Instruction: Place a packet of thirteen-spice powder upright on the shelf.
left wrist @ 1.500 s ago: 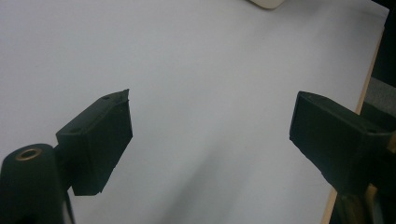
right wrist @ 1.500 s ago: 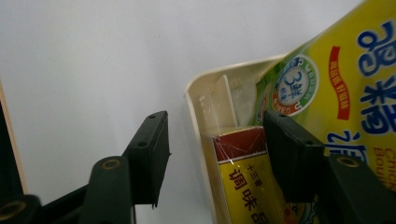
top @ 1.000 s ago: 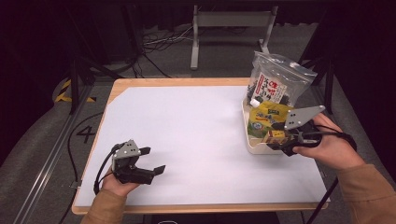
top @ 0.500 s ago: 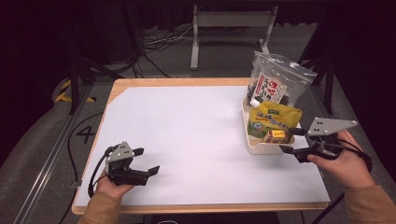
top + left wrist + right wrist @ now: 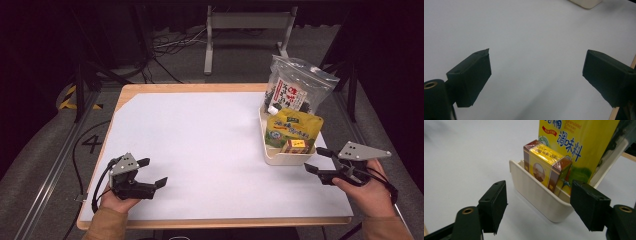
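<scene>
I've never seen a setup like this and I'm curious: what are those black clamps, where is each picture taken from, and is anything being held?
A person holds a hand-operated two-jaw clamp in each hand. The high view looks down on a white table. The left gripper and right gripper both stand open, holding nothing. Each gripper view comes from a camera riding on that tool. At the table's right sits a cream tray holding a yellow pouch, a small yellow-and-brown box and a clear bag.

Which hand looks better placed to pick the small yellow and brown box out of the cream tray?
The right. Its tool is open just beside the tray, facing the box. The left tool is open too, but far across the table.
</scene>
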Demonstrator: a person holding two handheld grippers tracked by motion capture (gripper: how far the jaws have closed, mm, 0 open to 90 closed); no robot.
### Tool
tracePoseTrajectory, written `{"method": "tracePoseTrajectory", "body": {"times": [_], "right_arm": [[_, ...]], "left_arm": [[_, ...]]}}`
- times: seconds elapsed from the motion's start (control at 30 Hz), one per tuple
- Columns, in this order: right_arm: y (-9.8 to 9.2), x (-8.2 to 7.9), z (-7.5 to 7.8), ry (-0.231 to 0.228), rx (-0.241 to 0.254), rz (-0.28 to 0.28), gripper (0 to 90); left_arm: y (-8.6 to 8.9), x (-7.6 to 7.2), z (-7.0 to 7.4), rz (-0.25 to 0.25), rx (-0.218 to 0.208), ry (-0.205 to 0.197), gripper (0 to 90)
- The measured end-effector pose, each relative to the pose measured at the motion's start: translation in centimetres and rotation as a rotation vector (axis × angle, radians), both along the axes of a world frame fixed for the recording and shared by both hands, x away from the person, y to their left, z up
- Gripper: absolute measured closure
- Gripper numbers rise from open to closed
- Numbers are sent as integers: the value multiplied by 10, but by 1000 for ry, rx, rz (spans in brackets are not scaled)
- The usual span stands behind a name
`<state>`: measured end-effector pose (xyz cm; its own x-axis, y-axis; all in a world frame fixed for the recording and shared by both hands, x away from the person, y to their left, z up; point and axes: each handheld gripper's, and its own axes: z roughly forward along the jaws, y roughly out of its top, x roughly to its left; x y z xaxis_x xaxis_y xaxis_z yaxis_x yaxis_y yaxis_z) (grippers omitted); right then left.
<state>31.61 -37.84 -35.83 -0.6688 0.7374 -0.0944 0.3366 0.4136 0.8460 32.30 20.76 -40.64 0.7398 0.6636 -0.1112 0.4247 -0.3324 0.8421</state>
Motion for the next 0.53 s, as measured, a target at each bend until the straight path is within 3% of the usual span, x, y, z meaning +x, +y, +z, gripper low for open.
{"method": "tracePoseTrajectory", "body": {"times": [0.1,0.23,0.37,0.53], "right_arm": [[-2,-1,-13,-8,33,-16,299],[0,0,-27,4,16,-31,295],[-2,-1,-31,3,65,-49,277],[-4,-3,-32,12,67,-58,273]], "left_arm": [[2,1,-1,4,-5,-3,87],[3,1,-1,12,-10,-9,86],[2,0,-1,16,-9,-13,85],[3,0,-1,20,-9,-20,84]]}}
